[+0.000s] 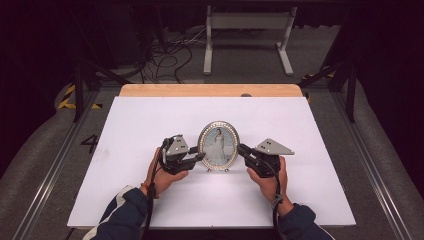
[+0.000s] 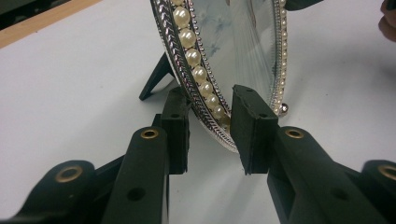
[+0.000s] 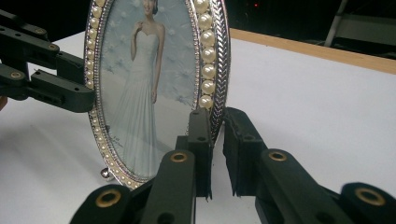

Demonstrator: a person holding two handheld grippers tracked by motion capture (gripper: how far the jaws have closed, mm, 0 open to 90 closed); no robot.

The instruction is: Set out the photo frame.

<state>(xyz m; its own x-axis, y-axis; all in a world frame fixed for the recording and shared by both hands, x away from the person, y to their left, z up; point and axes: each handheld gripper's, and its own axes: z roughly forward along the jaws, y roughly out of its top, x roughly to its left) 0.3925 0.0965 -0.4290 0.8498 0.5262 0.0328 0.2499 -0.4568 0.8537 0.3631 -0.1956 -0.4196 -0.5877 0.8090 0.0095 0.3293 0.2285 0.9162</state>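
Note:
An oval photo frame (image 1: 218, 145) with a pearl and silver rim stands upright on the white table (image 1: 150, 115), showing a woman in a long pale dress. My left gripper (image 1: 201, 156) is shut on its lower left rim. In the left gripper view the rim (image 2: 198, 70) runs between the pads (image 2: 252, 130), one behind and one in front, and the frame's black prop leg (image 2: 156, 79) rests on the table. My right gripper (image 1: 241, 148) is shut on the right rim; its pads (image 3: 201, 140) pinch the edge of the frame (image 3: 140, 84). The left gripper's jaws show farther off (image 3: 51, 88).
A wooden strip (image 1: 210, 90) borders the table's far edge. Beyond it on the floor stand a white metal stand (image 1: 247, 30) and loose cables (image 1: 165, 55). White tabletop spreads to both sides of the frame and toward the front edge.

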